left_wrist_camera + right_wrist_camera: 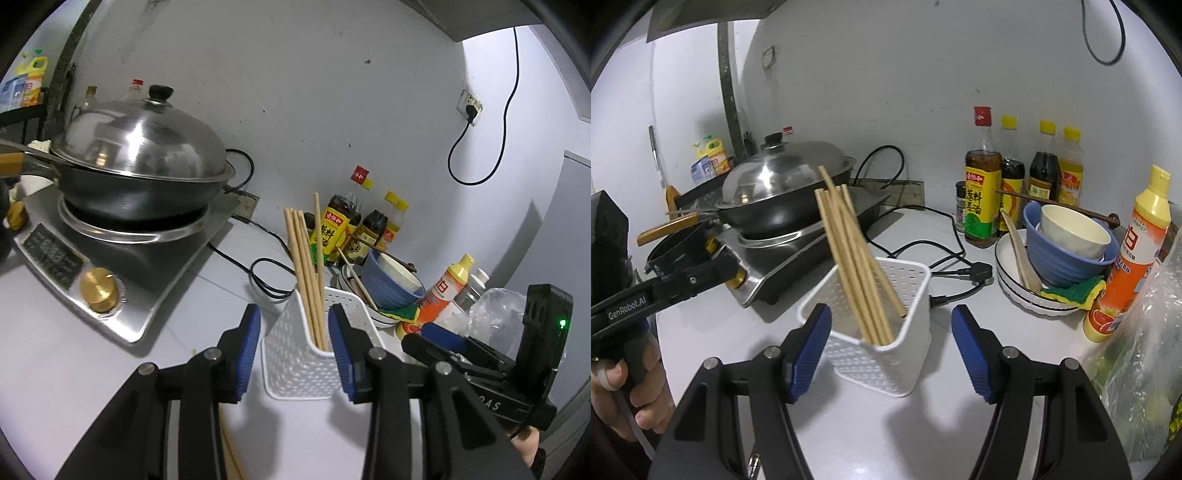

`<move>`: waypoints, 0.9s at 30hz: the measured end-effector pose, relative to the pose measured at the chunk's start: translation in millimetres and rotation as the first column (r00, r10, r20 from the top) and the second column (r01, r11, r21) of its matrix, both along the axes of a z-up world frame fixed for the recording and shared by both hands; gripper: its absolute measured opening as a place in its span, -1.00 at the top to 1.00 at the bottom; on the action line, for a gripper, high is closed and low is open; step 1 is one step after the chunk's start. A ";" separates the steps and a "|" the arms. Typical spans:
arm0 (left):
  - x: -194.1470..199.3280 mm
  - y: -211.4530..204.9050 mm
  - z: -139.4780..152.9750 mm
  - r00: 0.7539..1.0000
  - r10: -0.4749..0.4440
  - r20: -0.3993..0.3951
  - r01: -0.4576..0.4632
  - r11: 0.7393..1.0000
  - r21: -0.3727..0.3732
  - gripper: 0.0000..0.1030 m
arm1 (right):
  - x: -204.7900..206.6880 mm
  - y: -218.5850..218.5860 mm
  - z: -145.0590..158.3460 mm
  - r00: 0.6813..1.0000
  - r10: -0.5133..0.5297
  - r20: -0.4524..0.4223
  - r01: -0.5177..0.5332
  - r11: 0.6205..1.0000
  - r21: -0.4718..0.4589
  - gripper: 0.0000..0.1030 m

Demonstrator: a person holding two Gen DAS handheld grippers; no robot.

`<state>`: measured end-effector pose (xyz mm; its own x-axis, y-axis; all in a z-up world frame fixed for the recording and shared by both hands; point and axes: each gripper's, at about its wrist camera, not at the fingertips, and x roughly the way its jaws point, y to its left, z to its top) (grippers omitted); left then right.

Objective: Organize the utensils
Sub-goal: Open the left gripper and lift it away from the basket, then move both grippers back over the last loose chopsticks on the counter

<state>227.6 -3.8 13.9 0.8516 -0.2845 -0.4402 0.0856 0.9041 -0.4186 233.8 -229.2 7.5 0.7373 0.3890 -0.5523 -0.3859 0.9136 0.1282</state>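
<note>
Bench, white and cluttered, carries everything here. At its back left a lidded wok sits on a silver induction cooker with a brass knob. To the right, near the wall, stand sauce bottles, and in front of them a blue bowl holding a cream cup rests on stacked white plates, with a yellow-green sponge at the rim.

Near the middle of the bench stands a white perforated basket. Wooden chopsticks lean inside it, tips in its near corner, tops tilted toward the wok.

Left claw is partly open, its blue pads on either side of the basket's near corner; the left pad stands clear of the wall, and I cannot tell whether the right one touches it. It holds nothing.

Right claw stands wide open with the basket's near end between its pads, neither pressing on it.
</note>
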 end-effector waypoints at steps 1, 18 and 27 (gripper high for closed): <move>-3.6 2.1 0.5 1.000 0.000 0.004 0.000 1.000 0.002 0.26 | -4.9 3.6 2.1 1.000 0.003 0.004 -0.003 1.000 -0.007 -0.27; -69.9 39.9 -7.7 0.999 0.028 0.046 -0.031 0.997 0.072 0.12 | -56.4 51.1 15.3 0.999 0.044 0.029 -0.041 0.995 -0.095 -0.27; -93.1 67.0 -56.6 0.996 0.087 -0.025 -0.085 0.991 0.100 0.05 | -60.2 86.3 -30.3 0.995 0.074 -0.073 -0.084 0.986 -0.144 -0.27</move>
<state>134.6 63.3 -42.7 0.8572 -0.1646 -0.4880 -0.0054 0.9446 -0.3281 173.7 -143.0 -22.8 0.6666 0.3553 -0.6553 -0.4524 0.8915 0.0231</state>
